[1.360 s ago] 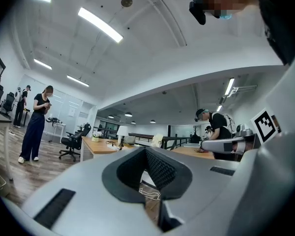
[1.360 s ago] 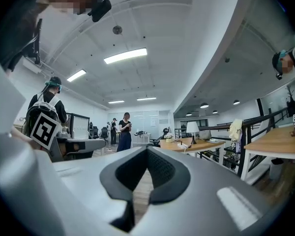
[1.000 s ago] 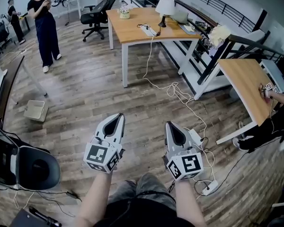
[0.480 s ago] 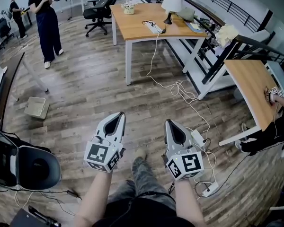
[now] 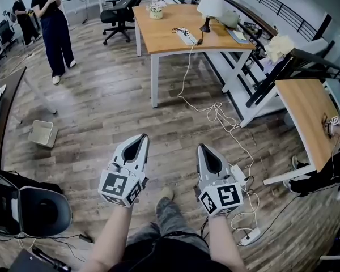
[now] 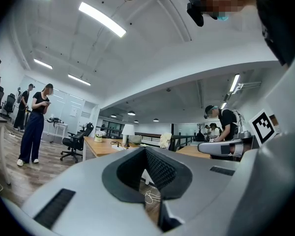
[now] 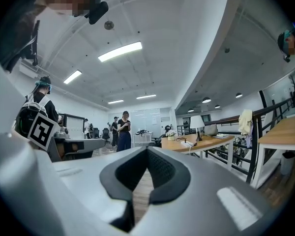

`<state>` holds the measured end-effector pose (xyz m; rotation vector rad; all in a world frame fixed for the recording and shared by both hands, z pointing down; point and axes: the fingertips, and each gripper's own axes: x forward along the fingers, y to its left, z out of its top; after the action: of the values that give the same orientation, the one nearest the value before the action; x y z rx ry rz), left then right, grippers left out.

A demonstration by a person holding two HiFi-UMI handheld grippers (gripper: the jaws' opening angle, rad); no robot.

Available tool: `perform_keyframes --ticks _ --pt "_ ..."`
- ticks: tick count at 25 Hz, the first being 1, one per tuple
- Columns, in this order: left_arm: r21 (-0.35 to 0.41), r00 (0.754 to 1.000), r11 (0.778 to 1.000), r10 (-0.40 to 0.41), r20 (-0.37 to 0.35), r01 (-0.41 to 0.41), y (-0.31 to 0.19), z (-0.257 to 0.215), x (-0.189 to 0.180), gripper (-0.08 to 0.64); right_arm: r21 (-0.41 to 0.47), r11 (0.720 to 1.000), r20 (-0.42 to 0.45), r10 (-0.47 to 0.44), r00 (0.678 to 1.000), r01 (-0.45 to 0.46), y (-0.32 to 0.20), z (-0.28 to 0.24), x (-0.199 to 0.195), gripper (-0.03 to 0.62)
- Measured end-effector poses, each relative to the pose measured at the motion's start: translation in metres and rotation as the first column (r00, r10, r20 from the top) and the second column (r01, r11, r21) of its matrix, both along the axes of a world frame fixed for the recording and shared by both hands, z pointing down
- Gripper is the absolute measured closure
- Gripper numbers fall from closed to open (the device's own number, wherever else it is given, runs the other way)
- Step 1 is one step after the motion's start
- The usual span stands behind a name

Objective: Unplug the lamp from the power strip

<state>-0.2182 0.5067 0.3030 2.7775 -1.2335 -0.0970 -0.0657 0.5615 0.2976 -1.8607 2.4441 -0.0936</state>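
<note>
The white-shaded lamp [image 5: 211, 7] stands on the wooden table [image 5: 164, 38] far ahead, next to a white power strip [image 5: 187, 37]. A white cord [image 5: 184, 75] drops from the table edge to a coil on the floor [image 5: 216, 113]. My left gripper [image 5: 141, 139] and right gripper [image 5: 204, 149] are held side by side over the wood floor, well short of the table, both shut and empty. The left gripper view shows the lamp [image 6: 128, 130] small beyond its jaws. In the right gripper view, the lamp [image 7: 196, 124] and the power strip [image 7: 188, 143] also look distant.
A person in black [image 5: 52, 21] stands at the far left, near an office chair [image 5: 118, 13]. A black chair [image 5: 37, 205] sits at the lower left, with a small bin [image 5: 42, 134] beyond it. A second desk [image 5: 306, 115] and a floor power strip [image 5: 250, 237] lie to the right.
The view has moved forward across the floor toward the lamp table. A leg and shoe now show between the two grippers. Both grippers stay shut and side by side.
</note>
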Motion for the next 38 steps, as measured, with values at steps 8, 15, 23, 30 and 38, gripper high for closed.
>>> perform_keyframes --ticks 8,15,23,30,38 --pt "-0.007 1.0 1.0 -0.002 -0.003 0.002 -0.063 -0.001 0.029 0.563 -0.012 1.0 -0.001 -0.005 1.0 0.005 -0.062 0.002 0.026 0.584" --pt "-0.001 1.0 1.0 0.003 -0.011 -0.003 -0.113 -0.005 0.051 0.563 -0.015 1.0 -0.002 -0.003 1.0 0.003 -0.109 0.001 0.048 0.584" --pt "0.011 1.0 1.0 0.003 -0.012 -0.002 -0.149 -0.003 0.076 0.563 -0.011 1.0 -0.001 -0.016 1.0 0.016 -0.146 0.004 0.067 0.584" --pt "0.009 1.0 1.0 0.001 0.003 -0.001 -0.164 -0.004 0.083 0.563 -0.016 1.0 0.015 -0.023 1.0 0.023 -0.163 0.006 0.073 0.584" --pt "0.006 1.0 1.0 -0.003 0.004 0.003 -0.183 0.0 0.084 0.563 -0.025 0.999 0.029 -0.02 0.999 0.021 -0.183 0.013 0.075 0.584"
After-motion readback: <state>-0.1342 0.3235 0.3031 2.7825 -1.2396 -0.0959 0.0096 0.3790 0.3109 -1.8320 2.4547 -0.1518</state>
